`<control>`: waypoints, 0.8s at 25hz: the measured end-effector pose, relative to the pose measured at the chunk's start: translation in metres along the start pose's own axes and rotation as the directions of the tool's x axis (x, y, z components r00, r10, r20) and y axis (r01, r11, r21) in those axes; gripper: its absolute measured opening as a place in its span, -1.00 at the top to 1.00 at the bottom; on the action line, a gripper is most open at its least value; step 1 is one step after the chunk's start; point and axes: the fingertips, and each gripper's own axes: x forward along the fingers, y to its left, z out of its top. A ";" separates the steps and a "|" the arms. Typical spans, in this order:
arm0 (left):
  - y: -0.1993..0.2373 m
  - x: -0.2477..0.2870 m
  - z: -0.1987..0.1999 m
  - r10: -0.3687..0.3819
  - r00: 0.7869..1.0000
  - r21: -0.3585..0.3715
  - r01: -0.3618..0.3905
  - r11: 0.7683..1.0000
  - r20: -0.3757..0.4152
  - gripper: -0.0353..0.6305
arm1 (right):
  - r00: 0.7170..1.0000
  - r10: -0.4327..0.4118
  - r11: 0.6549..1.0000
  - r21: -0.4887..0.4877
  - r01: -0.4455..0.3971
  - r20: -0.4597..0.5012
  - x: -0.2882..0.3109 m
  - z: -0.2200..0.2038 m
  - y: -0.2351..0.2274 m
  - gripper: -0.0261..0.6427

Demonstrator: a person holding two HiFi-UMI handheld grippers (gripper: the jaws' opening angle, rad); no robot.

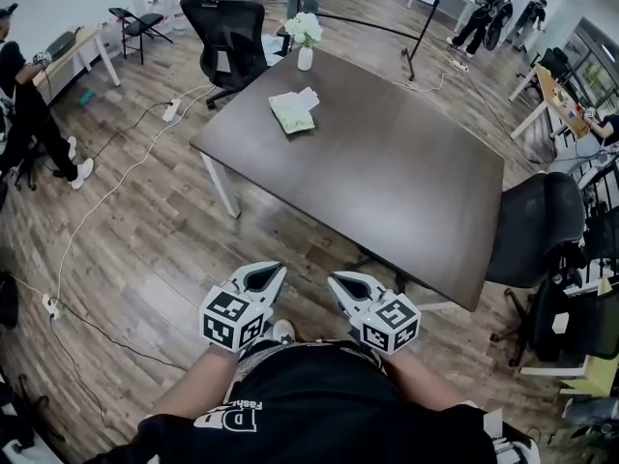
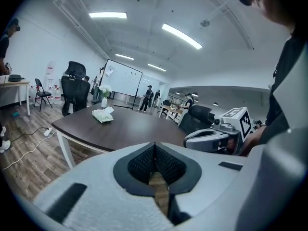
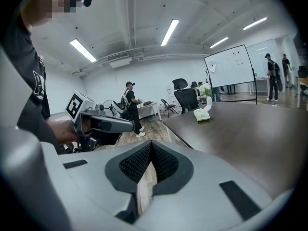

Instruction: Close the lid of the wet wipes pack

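Observation:
The pale green wet wipes pack (image 1: 292, 112) lies near the far left corner of the dark table (image 1: 387, 182), its white lid flap standing up. It is small in the left gripper view (image 2: 102, 115) and the right gripper view (image 3: 202, 115). My left gripper (image 1: 265, 276) and right gripper (image 1: 350, 284) are held side by side close to my body, over the floor in front of the table and far from the pack. Both are shut with nothing in them, tips meeting in their own views (image 2: 154, 146) (image 3: 151, 145).
A white vase of flowers (image 1: 305, 39) stands at the table's far corner. Black office chairs sit behind the table (image 1: 227, 29) and at its right (image 1: 542, 225). Cables and a power strip (image 1: 171, 111) run across the wooden floor at left. People stand at the room's edges.

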 end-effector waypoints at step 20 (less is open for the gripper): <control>0.061 0.011 0.012 -0.004 1.000 -0.036 0.005 0.999 0.007 0.84 | 0.999 -0.001 1.000 0.000 0.001 -0.034 0.058 0.021 -0.017 0.91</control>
